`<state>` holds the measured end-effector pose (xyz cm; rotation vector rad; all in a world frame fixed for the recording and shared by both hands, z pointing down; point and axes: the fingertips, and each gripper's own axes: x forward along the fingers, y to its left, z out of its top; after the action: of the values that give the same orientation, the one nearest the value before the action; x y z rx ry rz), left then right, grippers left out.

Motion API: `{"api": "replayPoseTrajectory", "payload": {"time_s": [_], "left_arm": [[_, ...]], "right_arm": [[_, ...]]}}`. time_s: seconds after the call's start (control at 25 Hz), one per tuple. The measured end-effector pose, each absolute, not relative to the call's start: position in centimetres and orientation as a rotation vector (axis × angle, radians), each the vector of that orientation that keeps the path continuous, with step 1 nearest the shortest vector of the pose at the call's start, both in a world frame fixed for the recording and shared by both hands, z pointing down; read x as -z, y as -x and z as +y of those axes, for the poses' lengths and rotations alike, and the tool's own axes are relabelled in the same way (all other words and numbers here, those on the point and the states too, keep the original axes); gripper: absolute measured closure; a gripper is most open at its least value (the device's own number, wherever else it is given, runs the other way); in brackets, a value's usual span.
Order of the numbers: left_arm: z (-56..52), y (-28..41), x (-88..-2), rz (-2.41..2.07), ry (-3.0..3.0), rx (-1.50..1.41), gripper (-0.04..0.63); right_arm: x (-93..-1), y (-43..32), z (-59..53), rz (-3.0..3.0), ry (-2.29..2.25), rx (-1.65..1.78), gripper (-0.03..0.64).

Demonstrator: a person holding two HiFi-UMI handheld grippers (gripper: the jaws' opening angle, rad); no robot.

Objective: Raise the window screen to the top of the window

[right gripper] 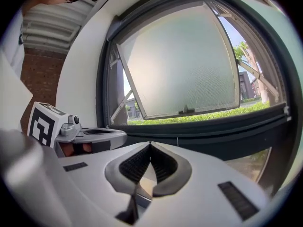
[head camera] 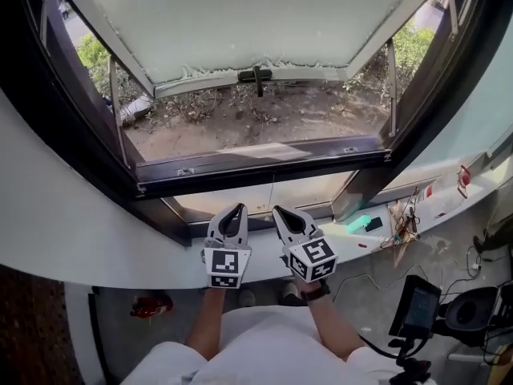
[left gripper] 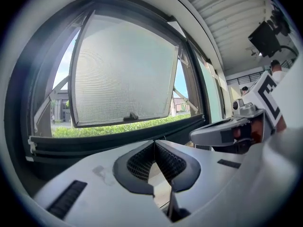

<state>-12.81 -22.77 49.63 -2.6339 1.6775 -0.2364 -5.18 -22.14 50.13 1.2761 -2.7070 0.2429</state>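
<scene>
The dark-framed window [head camera: 256, 167] fills the top of the head view. Its pale, finely textured sash [head camera: 240, 22] is swung outward, with a dark handle [head camera: 255, 75] on its lower rail. The same sash [left gripper: 125, 74] [right gripper: 182, 70] faces both gripper views. A thin cord [head camera: 272, 195] hangs below the lower frame rail. No separate screen is told apart from the sash. My left gripper [head camera: 239, 208] [left gripper: 154, 143] and right gripper [head camera: 278, 212] [right gripper: 150, 144] sit side by side below the frame, near the sill. Both are shut with nothing between their pads. Neither touches the window.
A white sill [head camera: 80, 239] curves under the window. On its right part lie tangled wires [head camera: 401, 224], a green object [head camera: 358, 224] and a red object [head camera: 463, 176]. A dark screen on a stand [head camera: 417, 305] is at the lower right, and a red thing [head camera: 151, 304] lies on the floor.
</scene>
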Motion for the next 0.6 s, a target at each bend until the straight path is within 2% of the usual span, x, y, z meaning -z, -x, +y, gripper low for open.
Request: {"api": "replayPoseTrajectory", "payload": {"time_s": [0.4,0.6], "left_arm": [[-27.8,12.0,-51.8,1.462,2.216,0.944,0.586],[-29.1,11.1,-52.3,1.288,2.015,1.121,0.489]], "right_arm": [[-50.8,4.3,-24.8,-2.724,-1.189,-0.285,0.618],[-51.5,3.5,-25.5,-2.726,-1.177,-0.317,0.618]]}}
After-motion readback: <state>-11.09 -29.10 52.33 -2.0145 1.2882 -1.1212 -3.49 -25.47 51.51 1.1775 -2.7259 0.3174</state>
